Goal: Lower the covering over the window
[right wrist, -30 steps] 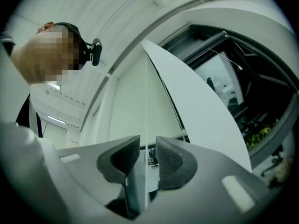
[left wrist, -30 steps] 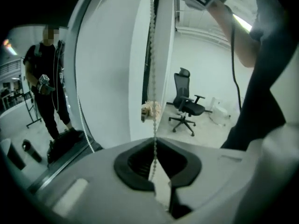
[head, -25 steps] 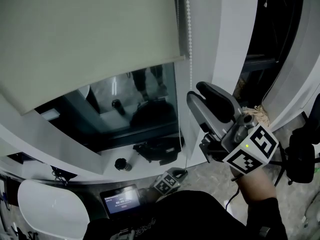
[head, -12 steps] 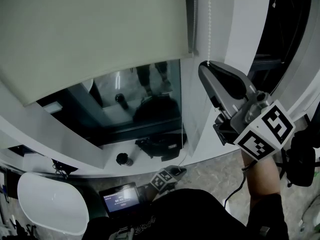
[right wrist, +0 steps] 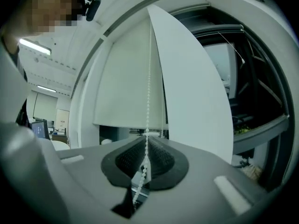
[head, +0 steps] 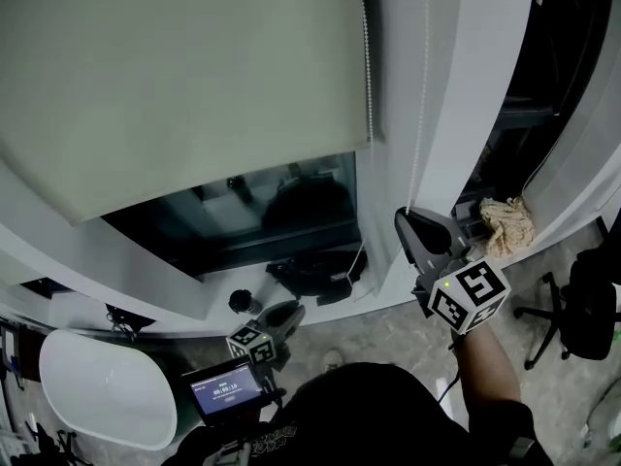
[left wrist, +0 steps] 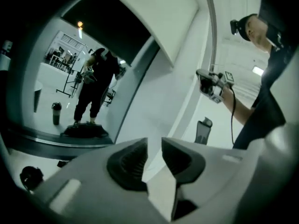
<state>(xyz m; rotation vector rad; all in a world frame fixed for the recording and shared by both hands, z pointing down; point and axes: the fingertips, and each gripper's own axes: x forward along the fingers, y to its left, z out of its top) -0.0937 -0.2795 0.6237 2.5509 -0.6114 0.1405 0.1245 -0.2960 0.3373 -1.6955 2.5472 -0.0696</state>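
The right gripper (head: 412,223) is clamped on the white bead chain (head: 419,115), which runs vertically, straight up from its jaws. The roller blind (head: 175,76) hangs above and to that gripper's left, partway down the window (head: 281,207). The left gripper (head: 281,315), low and well apart, is opening with nothing between its jaws.

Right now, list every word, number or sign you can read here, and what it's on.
Nothing here can be read for certain.
Small screen: lit lines of text, too small to read.
Marker cubes: black-and-white square patterns only, no words.
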